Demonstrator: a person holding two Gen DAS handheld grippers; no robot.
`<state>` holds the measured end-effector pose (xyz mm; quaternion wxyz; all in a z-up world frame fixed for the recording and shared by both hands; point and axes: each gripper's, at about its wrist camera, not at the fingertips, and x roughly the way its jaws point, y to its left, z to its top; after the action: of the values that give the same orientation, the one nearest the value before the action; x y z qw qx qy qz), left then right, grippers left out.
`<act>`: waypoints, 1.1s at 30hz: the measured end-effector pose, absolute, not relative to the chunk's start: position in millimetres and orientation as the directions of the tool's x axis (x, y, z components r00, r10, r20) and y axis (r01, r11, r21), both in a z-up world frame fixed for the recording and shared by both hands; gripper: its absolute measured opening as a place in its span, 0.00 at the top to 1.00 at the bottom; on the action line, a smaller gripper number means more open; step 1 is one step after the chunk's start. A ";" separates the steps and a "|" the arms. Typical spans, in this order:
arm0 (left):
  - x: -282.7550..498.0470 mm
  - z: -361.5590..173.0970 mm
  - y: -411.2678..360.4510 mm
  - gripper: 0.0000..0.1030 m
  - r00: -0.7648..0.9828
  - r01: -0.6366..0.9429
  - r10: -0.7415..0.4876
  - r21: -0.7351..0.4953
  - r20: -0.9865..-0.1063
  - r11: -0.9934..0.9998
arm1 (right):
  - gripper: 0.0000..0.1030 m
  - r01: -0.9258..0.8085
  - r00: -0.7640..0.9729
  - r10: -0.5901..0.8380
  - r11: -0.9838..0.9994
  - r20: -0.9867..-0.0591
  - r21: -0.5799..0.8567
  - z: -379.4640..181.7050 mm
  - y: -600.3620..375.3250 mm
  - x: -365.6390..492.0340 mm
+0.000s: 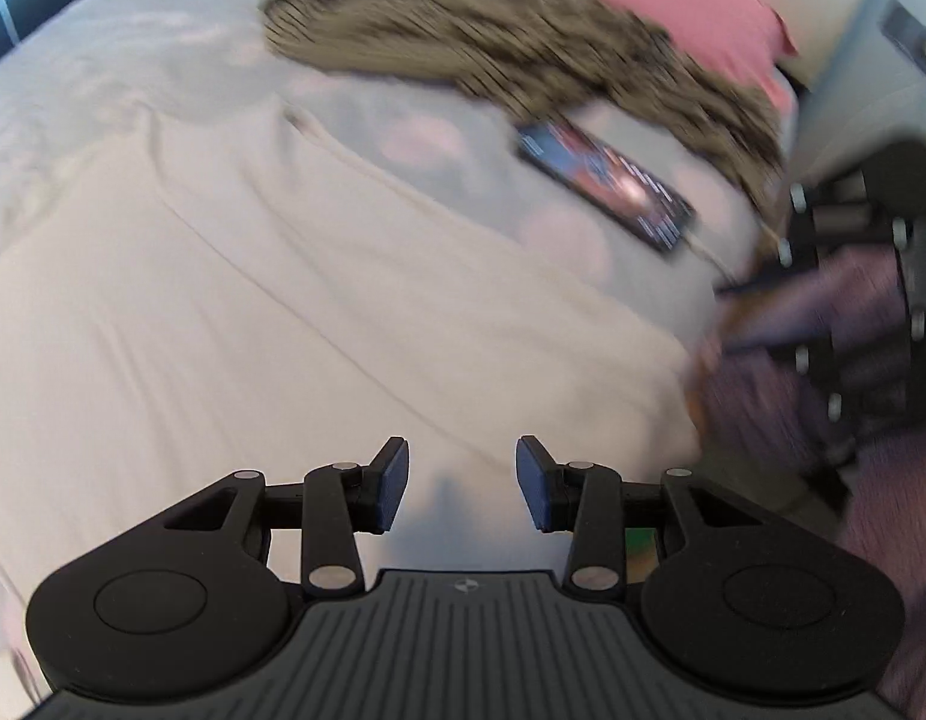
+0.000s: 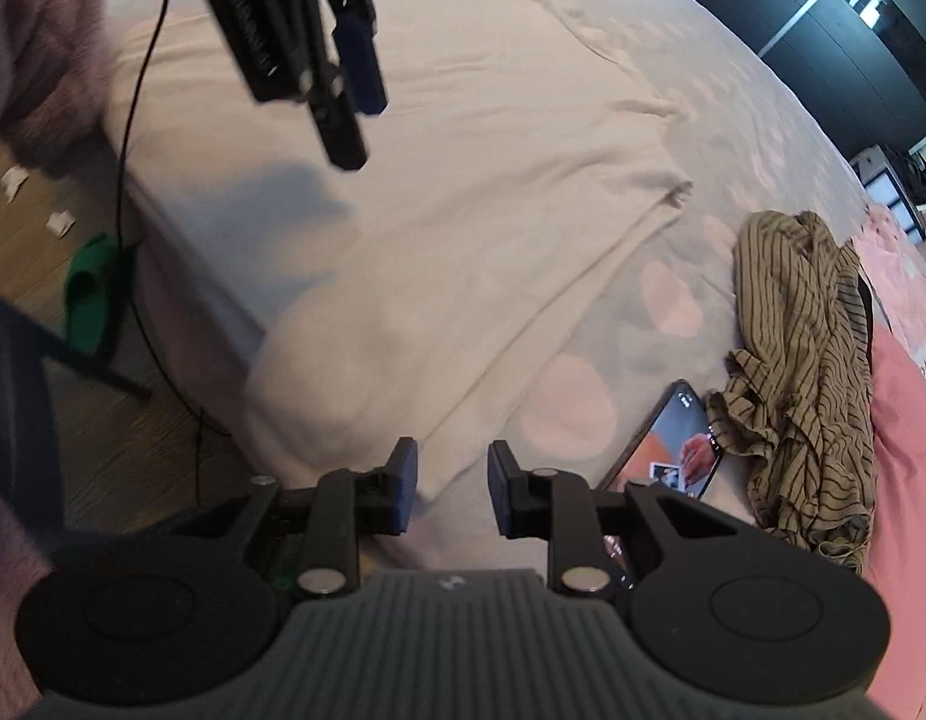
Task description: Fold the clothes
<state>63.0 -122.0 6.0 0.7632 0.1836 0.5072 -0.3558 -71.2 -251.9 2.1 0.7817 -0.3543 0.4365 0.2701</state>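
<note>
While the cream garment (image 2: 463, 192) lies spread flat on the bed (image 2: 733, 138), both grippers hang over its near edge: left gripper (image 1: 463, 483) and right gripper (image 2: 452, 489) each stand apart, gripping nothing. Beside the garment lie a lit phone (image 2: 667, 450) and a crumpled striped shirt (image 2: 805, 384). No writing is legible.

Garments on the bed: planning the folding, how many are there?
2: a cream garment spread flat near the bed's edge, and a crumpled striped garment beside the phone. More may be hidden.
</note>
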 end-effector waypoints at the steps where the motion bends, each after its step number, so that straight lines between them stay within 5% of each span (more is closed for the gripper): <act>1: 72.9 8.3 -123.2 0.64 0.246 0.722 -0.361 -0.078 -0.899 0.688 | 0.73 -0.726 0.475 0.111 0.610 -0.873 -0.317 -0.9 -249.8 -64.6; 21: 223.9 -23.0 -198.7 0.62 0.373 0.735 -0.348 0.045 -0.860 0.676 | 0.58 -0.735 0.361 0.156 0.655 -0.920 -0.177 -34.2 -232.9 7.5; 31: 287.9 -51.6 -248.6 0.63 0.404 0.767 -0.191 0.217 -0.895 0.604 | 0.57 -0.728 0.335 0.172 0.671 -0.926 -0.139 -38.8 -236.8 5.3; 33: 292.5 -58.1 -252.0 0.87 0.391 0.771 -0.155 0.231 -0.907 0.594 | 0.57 -0.732 0.336 0.168 0.666 -0.927 -0.144 -41.3 -236.5 3.0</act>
<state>292.5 -252.0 -58.1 0.7644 0.3335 0.4614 -0.3028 3.0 -236.5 -41.3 0.7664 -0.2839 0.4958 0.2936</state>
